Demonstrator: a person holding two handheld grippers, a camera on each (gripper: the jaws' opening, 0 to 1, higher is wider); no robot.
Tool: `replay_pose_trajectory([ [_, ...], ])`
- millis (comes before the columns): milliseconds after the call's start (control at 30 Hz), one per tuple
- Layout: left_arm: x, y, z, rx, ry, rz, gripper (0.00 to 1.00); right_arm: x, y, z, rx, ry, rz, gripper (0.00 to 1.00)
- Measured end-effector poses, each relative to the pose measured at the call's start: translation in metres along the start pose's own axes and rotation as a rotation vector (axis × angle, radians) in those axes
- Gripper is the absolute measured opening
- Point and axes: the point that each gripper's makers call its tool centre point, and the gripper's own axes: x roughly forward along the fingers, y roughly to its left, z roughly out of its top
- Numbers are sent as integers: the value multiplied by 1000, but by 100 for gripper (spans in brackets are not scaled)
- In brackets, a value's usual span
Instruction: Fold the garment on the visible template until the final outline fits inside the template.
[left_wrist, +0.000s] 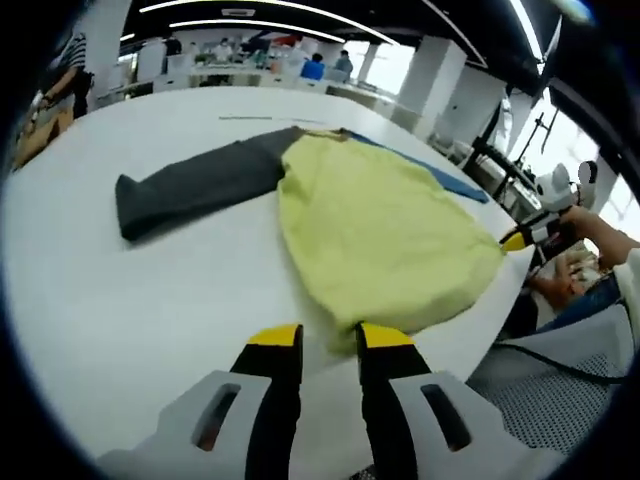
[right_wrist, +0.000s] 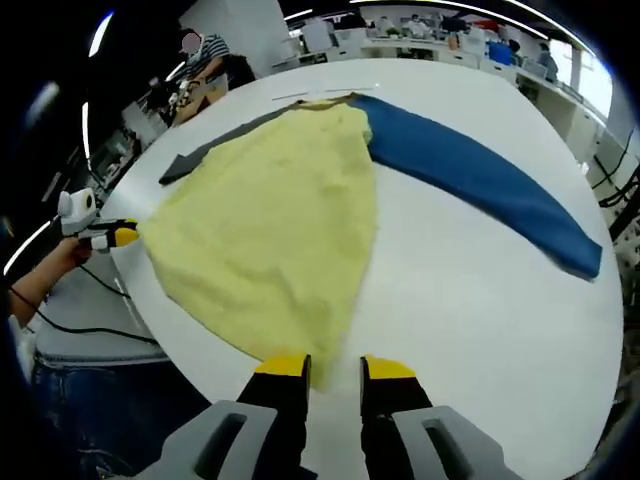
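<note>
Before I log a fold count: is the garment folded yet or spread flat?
Spread flat. The garment's yellow body lies open on the white table, with the grey sleeve and blue sleeve stretched outward.

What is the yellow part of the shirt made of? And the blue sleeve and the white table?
The yellow body looks like soft, matte knitted cloth, maybe cotton: it lies limp with gentle ripples and no shine. The blue sleeve seems a similar fabric, smoother and flat. The white table looks hard and smooth, probably laminate or painted board, with a faint sheen.
</note>
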Motion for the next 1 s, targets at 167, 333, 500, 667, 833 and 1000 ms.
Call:
replay_pose_trajectory([
  [167, 7, -3, 7, 9, -12, -3, 15, 1, -2, 2, -16, 0, -20, 10],
  [333, 15, -7, 12, 38, -14, -4, 11, 1, -2, 2, -35, 12, -28, 10],
  [500, 23, -5, 25, 58, -40, 6, 8, 2, -2, 2, -50, 14, -36, 10],
  [667, 31, -2, 32, 32, -42, 8, 4, 2, -2, 2, -64, 17, -51, 9],
  [833, 32, -1, 28, 31, -21, 33, 3, 2, 1, 0, -92, 27, -81, 6],
  [1000, 26, -1, 24, 13, 9, 44, 2, 2, 0, 0, -57, 33, -91, 4],
])
